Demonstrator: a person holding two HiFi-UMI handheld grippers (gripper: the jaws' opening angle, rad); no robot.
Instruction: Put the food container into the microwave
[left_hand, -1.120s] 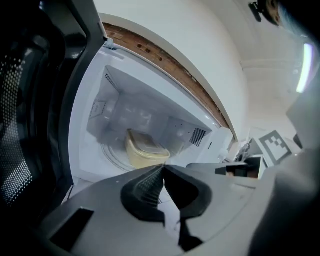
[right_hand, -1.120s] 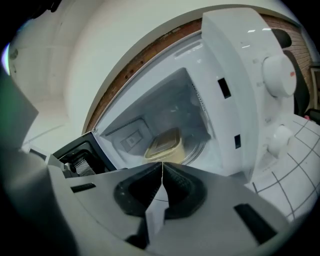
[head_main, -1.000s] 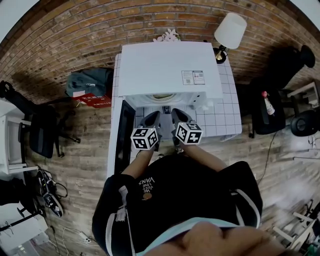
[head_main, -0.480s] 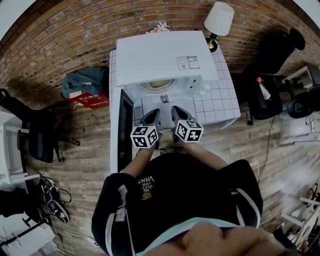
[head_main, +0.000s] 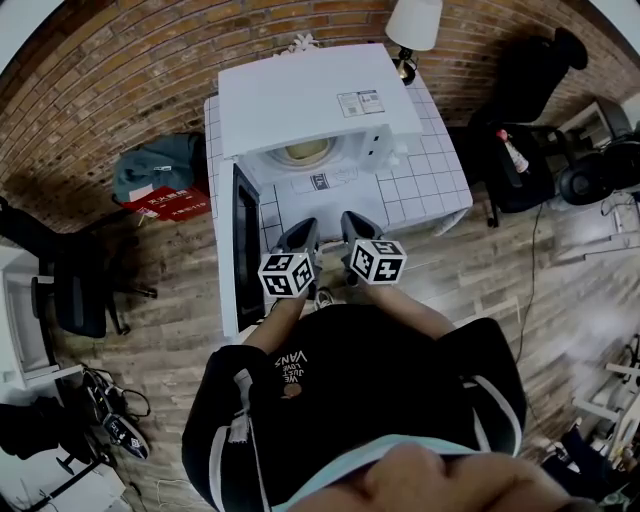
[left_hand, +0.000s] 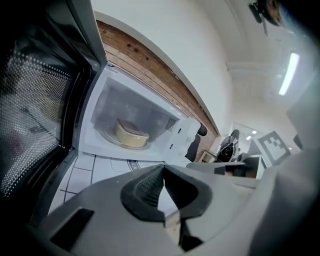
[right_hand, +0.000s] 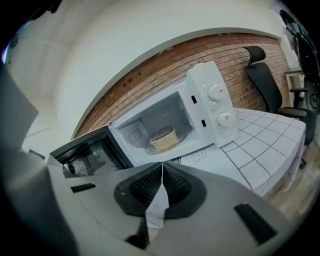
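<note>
Grey jaws first: left gripper (left_hand: 162, 169) and right gripper (right_hand: 161, 168) both clenched on nothing, at the tiled table's (head_main: 432, 186) near edge. Beyond, the door (head_main: 244, 236) gapes leftward; push its free edge gently, I'd say (no grabbing needed). Deepest in, the food container (right_hand: 163, 138) sits inside the microwave (head_main: 312, 96).

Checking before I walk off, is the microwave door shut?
No, the microwave door stands swung open, with the food container visible inside.
</note>
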